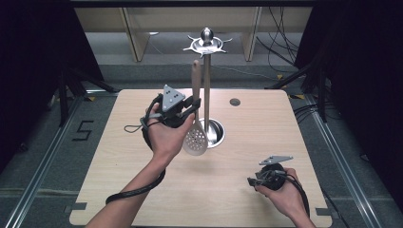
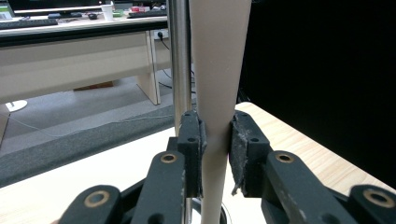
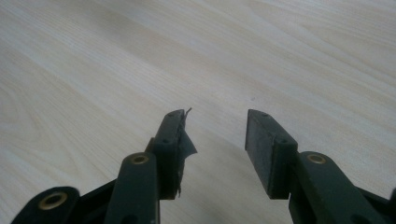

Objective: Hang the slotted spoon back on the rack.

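A beige slotted spoon (image 1: pixel 195 118) hangs upright, bowl down, its perforated bowl (image 1: pixel 195 141) just above the table. My left gripper (image 1: pixel 192 108) is shut on the spoon's handle (image 2: pixel 215 93), both pads pressed against it in the left gripper view. Right behind the spoon stands a steel utensil stand (image 1: pixel 207 85) with a vertical pole (image 2: pixel 179 60), a round base and a star-shaped hook ring at the top. The handle's tip reaches close under that ring. My right gripper (image 1: pixel 251 180) rests low at the front right of the table, jaws open and empty (image 3: pixel 214 135).
The light wooden table (image 1: pixel 256 137) has a small round grey cap (image 1: pixel 235 101) near its far edge. Black curtains flank both sides, and cables lie on the floor at the back right. A cable trails from my left hand across the table's front left.
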The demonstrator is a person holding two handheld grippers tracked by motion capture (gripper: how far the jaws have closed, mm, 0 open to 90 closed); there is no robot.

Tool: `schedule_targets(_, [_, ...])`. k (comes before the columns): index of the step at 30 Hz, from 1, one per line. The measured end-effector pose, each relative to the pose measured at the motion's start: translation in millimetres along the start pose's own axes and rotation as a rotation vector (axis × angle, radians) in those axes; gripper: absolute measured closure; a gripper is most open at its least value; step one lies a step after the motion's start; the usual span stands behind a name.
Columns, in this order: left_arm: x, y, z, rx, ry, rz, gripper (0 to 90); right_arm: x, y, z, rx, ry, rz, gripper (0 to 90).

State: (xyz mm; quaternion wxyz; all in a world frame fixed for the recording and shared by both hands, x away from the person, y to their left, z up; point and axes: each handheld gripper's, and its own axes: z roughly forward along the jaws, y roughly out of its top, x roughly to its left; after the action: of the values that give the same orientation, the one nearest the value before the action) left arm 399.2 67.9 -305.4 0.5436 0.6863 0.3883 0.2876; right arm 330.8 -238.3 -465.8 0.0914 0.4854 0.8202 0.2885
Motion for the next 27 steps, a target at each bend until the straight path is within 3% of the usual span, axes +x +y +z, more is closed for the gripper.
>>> schedule_targets(16, [-1.6, 5.4, 1.4, -0.002, 0.006, 0.006, 74.8, 0.9, 0.6, -1.3, 0.018, -0.002, 0.001, 58.2])
schedule_targets(18, [-1.8, 5.8, 1.4, -0.002, 0.006, 0.005, 74.8, 1.4, -1.2, 3.2, -0.037, 0.016, 0.016, 58.3])
schedule_targets(22, [-1.3, 6.4, 1.9, 0.002, 0.009, 0.004, 74.8, 1.7, -1.2, 3.3, -0.038, 0.006, 0.014, 58.3])
schedule_targets(24, [-1.6, 6.6, 2.2, 0.001, 0.008, 0.004, 74.8, 2.3, -0.2, 0.3, 0.005, 0.003, 0.021, 58.2])
schedule_targets(27, [-1.9, 6.8, 2.7, 0.001, 0.007, 0.005, 74.7, 2.0, -0.4, 1.5, -0.013, 0.004, 0.013, 58.2])
